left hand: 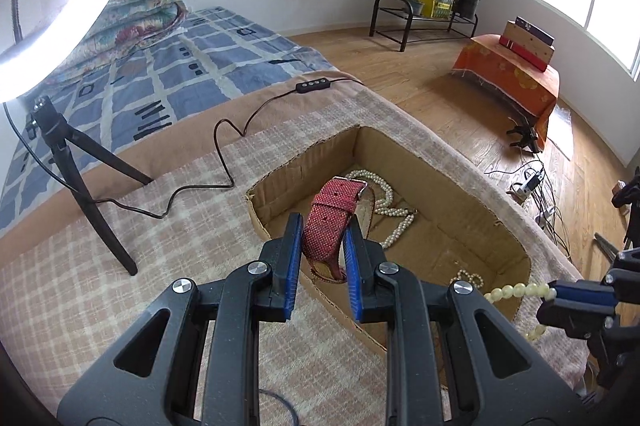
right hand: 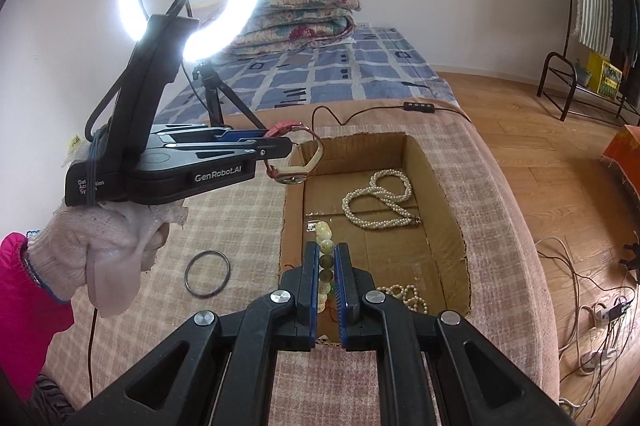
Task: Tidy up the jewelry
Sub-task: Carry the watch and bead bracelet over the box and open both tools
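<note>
Over the near-left corner of the cardboard box (right hand: 436, 181), my left gripper (left hand: 320, 246) is clamped on a red woven watch (left hand: 328, 222), the strap arching up between the blue pads and its buckle end hanging toward the box floor. To its right and lower, my right gripper (right hand: 326, 266) pinches a pale beaded bracelet (right hand: 325, 242) — beads stacked in a line between its fingers, the top few poking out beyond the tips, over the near wall of the box.

Ahead of both grippers, inside the box, lies a long pearl necklace (right hand: 380, 201) coiled on the cardboard; a smaller pearl piece (right hand: 404, 296) sits just right of my right gripper, against the near wall. A dark bangle (right hand: 207, 273) rests on the plaid blanket (right hand: 224, 222) to the left of that gripper, outside the box.

As I judge it, the step in hand is setting both pieces down inside. Done well, that means lowering each until it nearly touches the floor before easing the fingers apart, and placing the watch on bare cardboard left of the necklace — clear of the pearls, so nothing tangles.
</note>
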Available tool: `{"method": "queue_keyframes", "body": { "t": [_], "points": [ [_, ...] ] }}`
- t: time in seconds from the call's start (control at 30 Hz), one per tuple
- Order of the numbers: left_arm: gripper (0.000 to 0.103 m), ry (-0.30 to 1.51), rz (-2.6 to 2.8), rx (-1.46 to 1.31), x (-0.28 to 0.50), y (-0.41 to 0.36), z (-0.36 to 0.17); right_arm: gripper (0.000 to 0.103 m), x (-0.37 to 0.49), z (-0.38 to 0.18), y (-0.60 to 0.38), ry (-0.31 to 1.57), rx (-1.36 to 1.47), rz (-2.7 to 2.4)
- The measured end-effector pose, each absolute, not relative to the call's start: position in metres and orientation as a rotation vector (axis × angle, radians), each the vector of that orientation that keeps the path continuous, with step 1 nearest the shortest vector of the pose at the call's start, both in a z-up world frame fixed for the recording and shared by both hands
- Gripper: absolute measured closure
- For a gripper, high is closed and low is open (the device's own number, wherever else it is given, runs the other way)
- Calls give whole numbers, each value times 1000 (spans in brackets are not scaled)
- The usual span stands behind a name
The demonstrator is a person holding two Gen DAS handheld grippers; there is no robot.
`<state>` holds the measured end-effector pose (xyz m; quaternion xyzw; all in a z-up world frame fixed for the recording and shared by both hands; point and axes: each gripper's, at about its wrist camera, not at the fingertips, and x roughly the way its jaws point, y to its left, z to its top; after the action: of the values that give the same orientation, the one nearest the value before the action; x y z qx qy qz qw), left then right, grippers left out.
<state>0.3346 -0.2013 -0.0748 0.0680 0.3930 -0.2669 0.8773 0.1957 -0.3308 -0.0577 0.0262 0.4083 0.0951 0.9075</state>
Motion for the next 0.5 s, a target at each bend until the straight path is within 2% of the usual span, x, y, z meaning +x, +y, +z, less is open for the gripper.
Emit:
{"method": "queue_keyframes", "body": {
  "t": [0.4,0.5],
  "points": [
    [84,852,-531,146,342,-209,-85,98,207,-76,-337,885,76,195],
    [81,852,-522,145,343,-210,-84,94,206,-76,-334,880,71,205]
  ]
}}
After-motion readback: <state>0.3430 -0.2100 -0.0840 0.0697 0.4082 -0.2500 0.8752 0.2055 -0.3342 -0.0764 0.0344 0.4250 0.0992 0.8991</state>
